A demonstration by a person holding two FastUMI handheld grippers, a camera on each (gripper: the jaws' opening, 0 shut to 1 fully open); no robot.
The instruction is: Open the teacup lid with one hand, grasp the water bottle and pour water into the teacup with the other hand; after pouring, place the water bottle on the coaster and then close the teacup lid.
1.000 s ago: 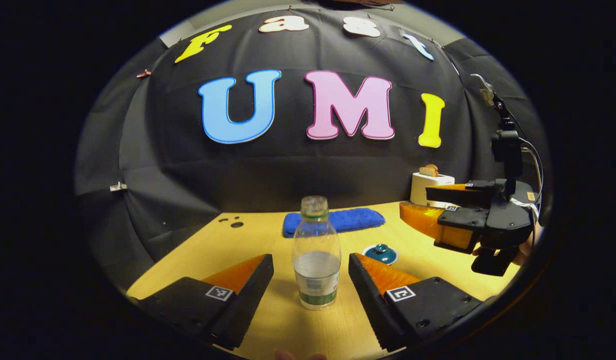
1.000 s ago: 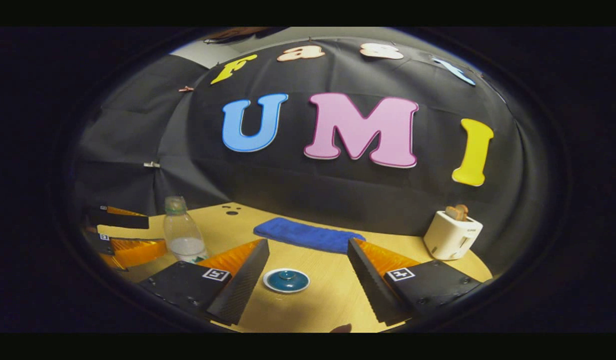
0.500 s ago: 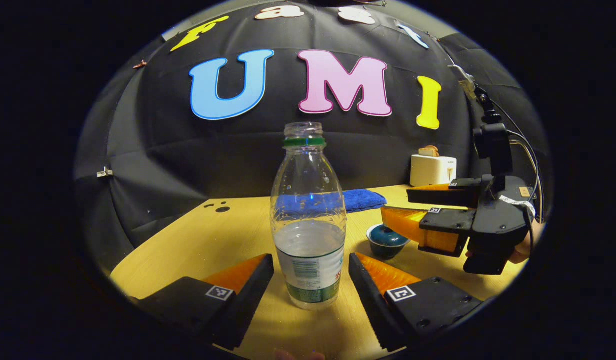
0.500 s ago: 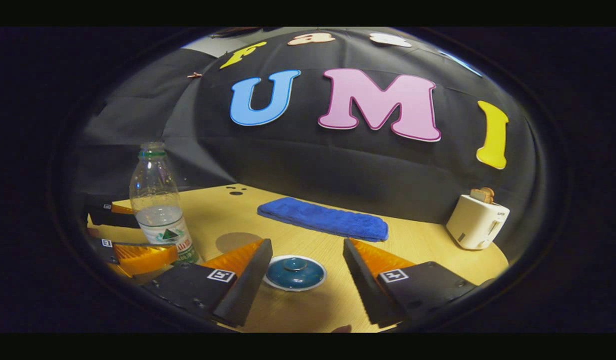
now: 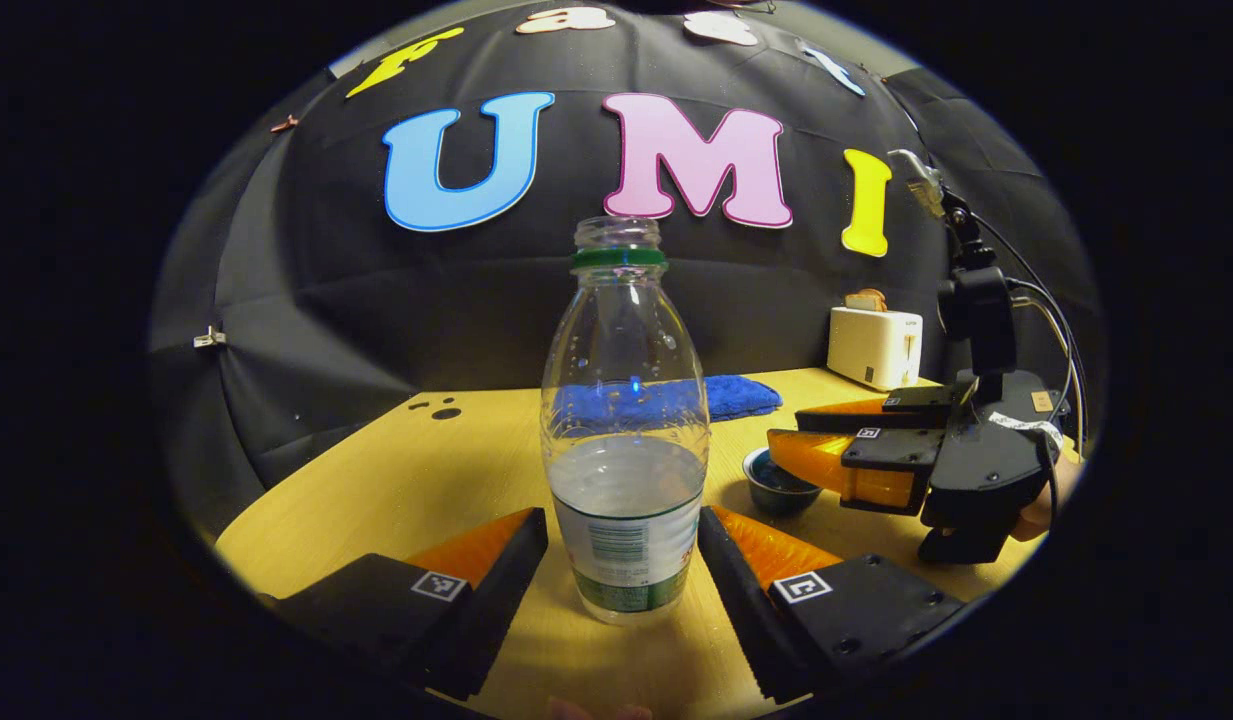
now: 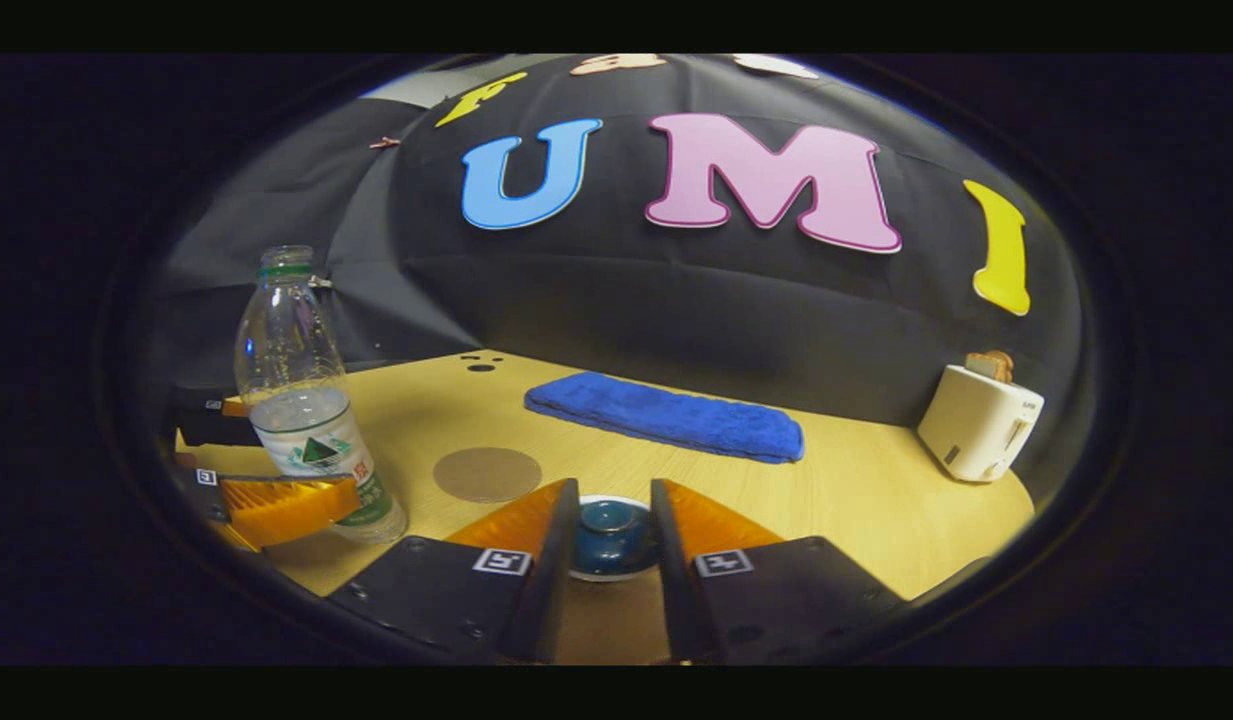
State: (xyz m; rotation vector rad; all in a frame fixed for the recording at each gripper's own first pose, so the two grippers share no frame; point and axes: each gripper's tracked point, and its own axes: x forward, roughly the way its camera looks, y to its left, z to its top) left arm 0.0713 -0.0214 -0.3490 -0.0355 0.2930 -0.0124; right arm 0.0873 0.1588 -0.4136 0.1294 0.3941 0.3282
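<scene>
A clear, capless water bottle [image 5: 626,450], partly filled, stands upright on the wooden table [image 5: 416,480] between the fingers of my left gripper [image 5: 623,545], which is open around its base. In the right gripper view the bottle [image 6: 296,400] is at the left with the left gripper [image 6: 306,450] flanking it. The dark blue teacup [image 5: 776,485] sits right of the bottle, under the right gripper [image 5: 788,430]. My right gripper [image 6: 614,510] has closed onto the knob of the teacup lid [image 6: 612,530]. A round brown coaster [image 6: 486,473] lies flat between bottle and teacup.
A folded blue towel [image 6: 666,415] lies along the back of the table. A white toaster [image 6: 981,420] with toast stands at the back right. Small holes [image 6: 481,365] mark the tabletop near the black wall. A hand [image 5: 1031,520] holds the right gripper.
My right gripper came down over the teacup and its fingers closed from wide apart onto the lid knob. My left gripper moved up to the bottle and stays open around it.
</scene>
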